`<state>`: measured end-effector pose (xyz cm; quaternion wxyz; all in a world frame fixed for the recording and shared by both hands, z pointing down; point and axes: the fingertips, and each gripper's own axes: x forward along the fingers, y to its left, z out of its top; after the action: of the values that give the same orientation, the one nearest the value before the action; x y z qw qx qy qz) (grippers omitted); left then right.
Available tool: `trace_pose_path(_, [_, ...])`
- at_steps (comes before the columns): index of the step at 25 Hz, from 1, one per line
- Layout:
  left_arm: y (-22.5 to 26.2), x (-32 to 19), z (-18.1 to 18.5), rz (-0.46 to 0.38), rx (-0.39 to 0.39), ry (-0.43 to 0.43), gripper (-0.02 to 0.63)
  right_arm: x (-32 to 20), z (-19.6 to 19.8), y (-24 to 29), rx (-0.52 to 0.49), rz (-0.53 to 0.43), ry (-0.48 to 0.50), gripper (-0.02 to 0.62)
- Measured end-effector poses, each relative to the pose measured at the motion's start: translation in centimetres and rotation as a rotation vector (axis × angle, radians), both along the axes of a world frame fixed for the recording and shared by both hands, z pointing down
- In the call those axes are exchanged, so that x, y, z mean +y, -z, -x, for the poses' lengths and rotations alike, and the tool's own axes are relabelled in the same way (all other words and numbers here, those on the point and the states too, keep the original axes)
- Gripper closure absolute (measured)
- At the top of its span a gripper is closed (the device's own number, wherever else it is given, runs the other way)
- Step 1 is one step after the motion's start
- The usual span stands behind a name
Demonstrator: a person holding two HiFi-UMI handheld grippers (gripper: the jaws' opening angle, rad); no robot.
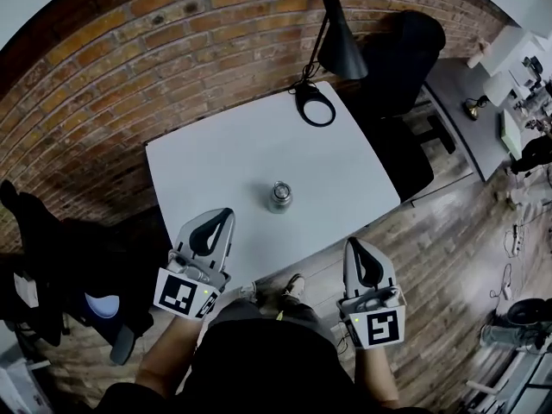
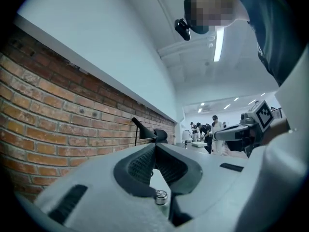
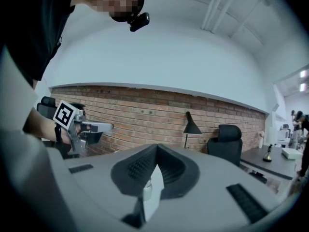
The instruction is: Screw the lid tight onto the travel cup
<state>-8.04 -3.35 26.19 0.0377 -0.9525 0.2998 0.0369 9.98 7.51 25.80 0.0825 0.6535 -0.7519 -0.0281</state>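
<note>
A small steel travel cup (image 1: 279, 196) with its lid on top stands upright near the middle of the white table (image 1: 224, 153). My left gripper (image 1: 226, 215) hovers over the table's near left edge, jaws shut and empty, well short of the cup. My right gripper (image 1: 354, 243) is held off the table's near right corner over the wooden floor, also shut with nothing in it. In the right gripper view a sliver of the cup (image 3: 147, 188) shows through the slot below the shut jaws (image 3: 156, 148). The left gripper view looks along the shut jaws (image 2: 155, 145) toward the brick wall.
A black desk lamp (image 1: 332, 46) stands at the table's far right corner, its round base (image 1: 315, 106) on the tabletop. A black office chair (image 1: 401, 50) sits to the right of the table. Another dark chair (image 1: 52, 248) stands at the left. A brick wall runs behind.
</note>
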Motion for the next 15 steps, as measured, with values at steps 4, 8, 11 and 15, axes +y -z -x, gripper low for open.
trace_pose_path(4, [0.5,-0.3,-0.8,-0.004,-0.019,0.043,0.583,-1.9,-1.3,-0.6,-0.01,0.012,0.055,0.583])
trace_pose_path(8, [0.2,-0.7,-1.5,0.004,-0.028,0.065,0.582,-3.6,-1.6,-2.2,-0.015,0.041,0.103,0.583])
trace_pose_path(11, [-0.7,-0.8,-1.6,0.033,-0.052,0.09,0.582,-4.7,-1.6,-3.7,-0.027,0.064,0.143,0.583])
trace_pose_path(15, [-2.2,-0.9,-1.5,0.062,-0.08,0.115,0.581,-5.6,-1.0,-5.8,-0.037,0.085,0.205,0.552])
